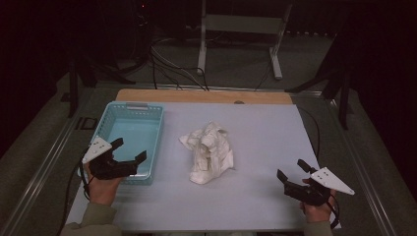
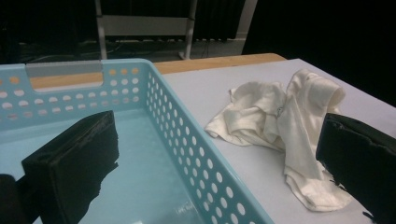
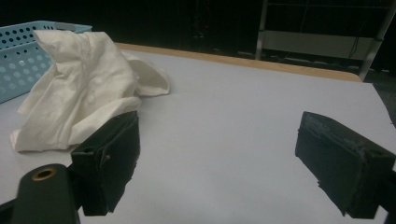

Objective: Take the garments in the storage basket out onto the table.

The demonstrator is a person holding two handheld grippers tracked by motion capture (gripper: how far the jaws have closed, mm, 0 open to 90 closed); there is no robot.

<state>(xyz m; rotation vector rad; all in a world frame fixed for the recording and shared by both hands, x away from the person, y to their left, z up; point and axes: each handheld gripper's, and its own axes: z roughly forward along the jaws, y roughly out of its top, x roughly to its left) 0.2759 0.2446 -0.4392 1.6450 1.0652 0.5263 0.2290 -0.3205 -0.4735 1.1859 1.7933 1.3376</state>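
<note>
Left gripper and right gripper agape, empty.

Your high view looks forward and down from above your side, taking in the whole table. Your left gripper view sits low and close over the basket, facing across its rim toward the cloth. Your right gripper view sits low near the tabletop, facing the far edge. Both gripper views share the cloth and basket.

A pale table carries a crumpled white cloth (mid-table) and a blue basket.
</note>
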